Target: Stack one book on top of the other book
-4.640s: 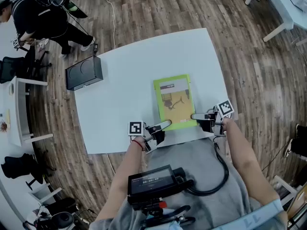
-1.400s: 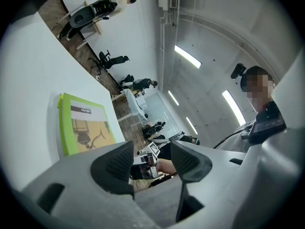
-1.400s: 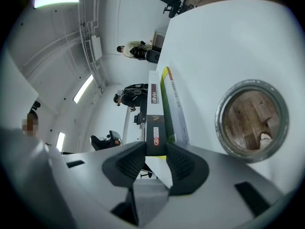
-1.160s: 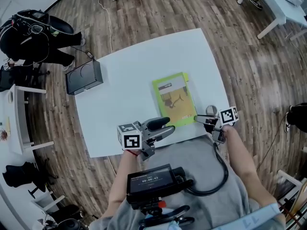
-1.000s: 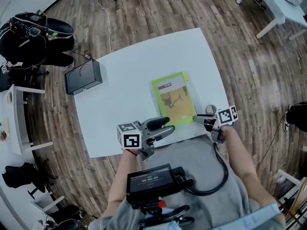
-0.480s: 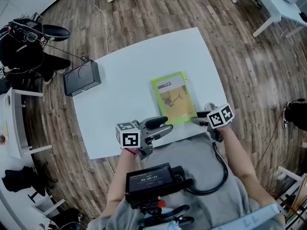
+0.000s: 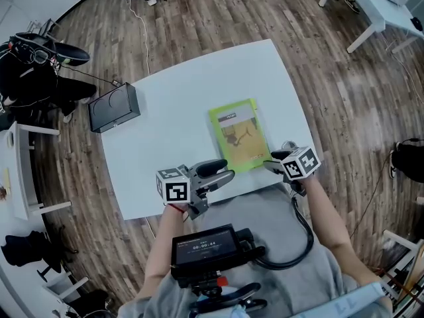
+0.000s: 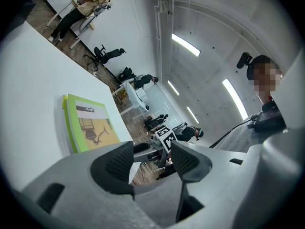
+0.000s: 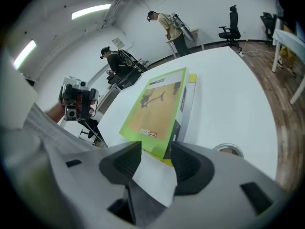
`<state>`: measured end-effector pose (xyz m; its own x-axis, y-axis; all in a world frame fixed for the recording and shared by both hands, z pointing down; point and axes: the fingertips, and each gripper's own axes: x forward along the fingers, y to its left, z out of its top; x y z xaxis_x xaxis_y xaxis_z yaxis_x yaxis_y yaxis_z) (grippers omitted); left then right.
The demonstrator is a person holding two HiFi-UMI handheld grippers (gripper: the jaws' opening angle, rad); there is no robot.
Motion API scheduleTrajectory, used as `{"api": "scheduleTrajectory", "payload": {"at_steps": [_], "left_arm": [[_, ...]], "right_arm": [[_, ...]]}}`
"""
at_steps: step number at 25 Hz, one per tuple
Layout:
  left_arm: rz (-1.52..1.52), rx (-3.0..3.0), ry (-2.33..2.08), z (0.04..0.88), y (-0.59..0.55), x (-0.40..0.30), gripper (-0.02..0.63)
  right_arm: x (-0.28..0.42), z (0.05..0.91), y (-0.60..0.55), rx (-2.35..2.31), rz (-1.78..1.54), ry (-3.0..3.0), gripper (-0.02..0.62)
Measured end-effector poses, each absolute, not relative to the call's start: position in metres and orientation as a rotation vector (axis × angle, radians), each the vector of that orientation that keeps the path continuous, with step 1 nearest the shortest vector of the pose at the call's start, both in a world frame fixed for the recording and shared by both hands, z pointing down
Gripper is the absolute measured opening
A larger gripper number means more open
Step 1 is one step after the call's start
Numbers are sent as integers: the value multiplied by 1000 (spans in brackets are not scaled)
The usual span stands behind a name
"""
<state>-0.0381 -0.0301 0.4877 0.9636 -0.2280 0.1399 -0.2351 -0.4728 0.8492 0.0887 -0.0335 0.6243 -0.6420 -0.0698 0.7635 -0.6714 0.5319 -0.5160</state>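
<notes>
The right gripper view shows a yellow book [image 9: 191, 78] under the green book [image 9: 155, 106]. The head view puts them by the bench [image 7: 165, 114]'s lower edge, with open surface to the upper left. Left gripper [image 7: 224, 171] jaws are wide and empty; right gripper [image 7: 273, 162] jaws have just been opening, the books' corner loose between them.

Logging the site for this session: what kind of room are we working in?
Probably an open lab or office workspace: a white table on a wood-plank floor, an office chair by the wall, and another person wearing recording gear.
</notes>
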Motion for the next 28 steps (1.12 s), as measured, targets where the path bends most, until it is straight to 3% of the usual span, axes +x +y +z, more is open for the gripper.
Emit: {"api": "scheduleTrajectory", "payload": {"at_steps": [7, 28], "left_arm": [[6, 2105, -350, 485, -31, -38, 239], [67, 2265, -645, 484, -46, -16, 237]], "right_arm": [[83, 590, -47, 610, 837, -2144, 185], [38, 506, -73, 451, 559, -2587, 183]]}}
